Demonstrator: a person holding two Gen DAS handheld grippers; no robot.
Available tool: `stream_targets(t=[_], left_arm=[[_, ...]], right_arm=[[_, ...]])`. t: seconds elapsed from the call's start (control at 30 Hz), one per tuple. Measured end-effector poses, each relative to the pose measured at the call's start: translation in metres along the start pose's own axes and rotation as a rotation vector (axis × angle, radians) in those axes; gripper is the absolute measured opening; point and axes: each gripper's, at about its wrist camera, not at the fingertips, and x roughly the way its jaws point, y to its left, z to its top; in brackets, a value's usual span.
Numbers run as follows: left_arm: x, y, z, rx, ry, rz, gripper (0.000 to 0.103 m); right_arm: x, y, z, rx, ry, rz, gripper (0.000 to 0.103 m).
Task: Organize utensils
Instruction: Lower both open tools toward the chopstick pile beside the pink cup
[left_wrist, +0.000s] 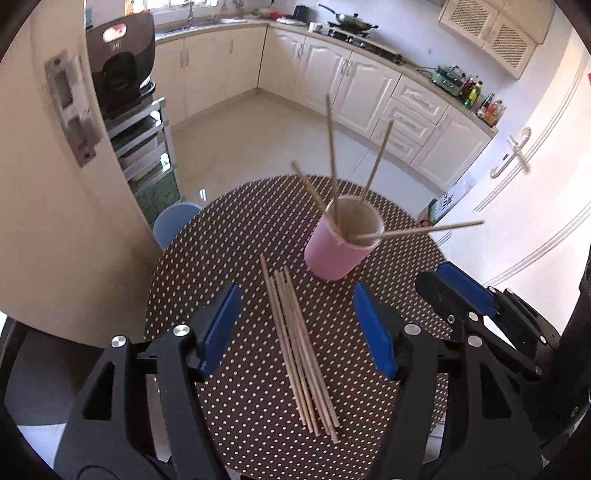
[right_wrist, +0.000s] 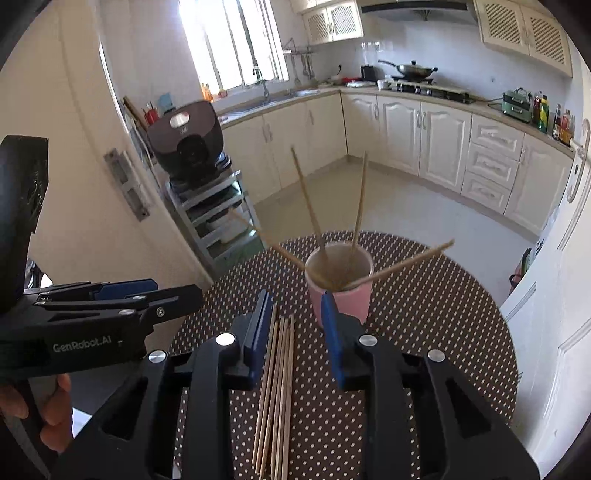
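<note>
Four chopsticks (left_wrist: 334, 173) leaning in one pink cup (left_wrist: 341, 245), roughly seven loose chopsticks (left_wrist: 299, 350) flat beside it, left gripper (left_wrist: 297, 328) and right gripper (right_wrist: 297, 332) both gaping, empty.

left gripper (left_wrist: 295, 325): tilted downward, fingers wide apart, empty
right gripper (right_wrist: 295, 332): tilted downward, fingers narrowly parted, empty

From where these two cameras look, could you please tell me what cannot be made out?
- Bundle of chopsticks: near ends cut off by the right wrist view's bottom edge.
- Pink cup: its base is hidden by its own wall in both views.
- Counter bottles: too small to read labels.
</note>
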Motion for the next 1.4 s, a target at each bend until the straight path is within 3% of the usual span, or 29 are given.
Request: stream_targets(t=[0.37, 0.63, 0.93, 1.2, 1.4], left_arm=[[0.07, 0.032, -0.035, -0.083, 0.166, 0.021, 0.063], [0.12, 0.036, -0.05, -0.073, 0.266, 0.08, 0.063], [0.162, 0.031, -0.054, -0.044, 0.341, 0.146, 0.063], [0.181, 0.019, -0.052, -0.045, 0.366, 0.143, 0.064], [0.186, 0.02, -0.044, -0.052, 0.384, 0.16, 0.071]], right_arm=[[0.049, -0.013, -0.033, 0.019, 0.182, 0.014, 0.027], [0.082, -0.026, -0.047, 0.034, 0.294, 0.038, 0.027], [0.109, -0.029, -0.051, 0.036, 0.355, 0.071, 0.027], [0.13, -0.028, -0.045, 0.035, 0.38, 0.087, 0.027], [0.141, -0.027, -0.043, 0.034, 0.393, 0.1, 0.028]])
